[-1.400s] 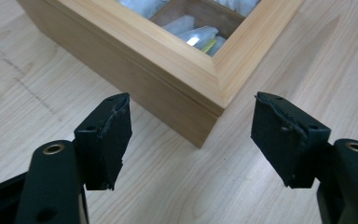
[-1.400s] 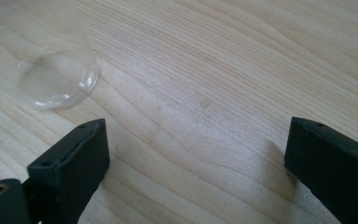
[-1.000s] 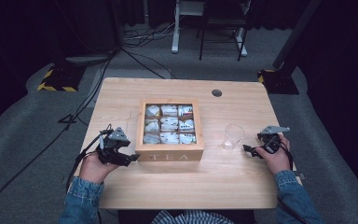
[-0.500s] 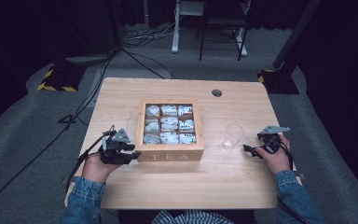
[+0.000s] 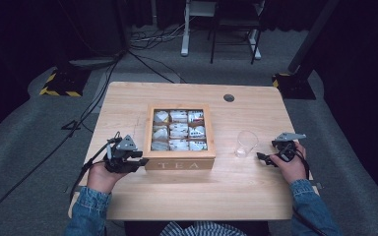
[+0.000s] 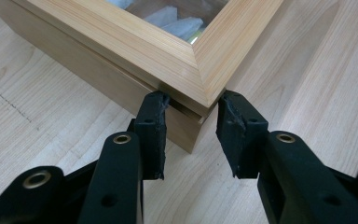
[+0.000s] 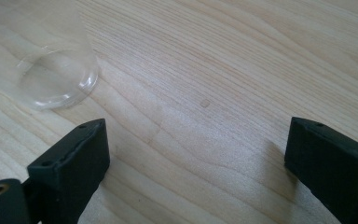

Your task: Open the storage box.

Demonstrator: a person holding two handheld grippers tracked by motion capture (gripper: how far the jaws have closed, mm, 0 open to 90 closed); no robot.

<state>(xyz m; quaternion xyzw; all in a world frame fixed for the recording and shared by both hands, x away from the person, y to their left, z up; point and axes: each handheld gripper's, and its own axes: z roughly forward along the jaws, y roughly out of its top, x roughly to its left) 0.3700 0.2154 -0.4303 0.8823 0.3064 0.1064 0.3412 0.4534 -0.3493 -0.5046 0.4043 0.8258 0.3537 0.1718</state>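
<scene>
You've got 1 wooden tea box (image 5: 179, 162) w/ 9 compartments, 3x3, each w/ tea bags (image 5: 178, 130) in it, can't count the bags tho. 1 clear plastic cup (image 5: 246, 143). 2 grippers, left gripper (image 5: 139, 161) & right gripper (image 5: 263, 158). 1 table (image 5: 236, 196).

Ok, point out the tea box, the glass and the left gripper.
tea box (image 5: 179, 164): high view, front wall.
glass (image 5: 246, 143): high view, its side.
left gripper (image 6: 193, 105): left gripper view, between its fingertips.

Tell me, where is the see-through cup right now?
In the high view the clear cup stands on the table, right of the wooden tea box and just left of the right tool, which is open and not touching it.
</scene>
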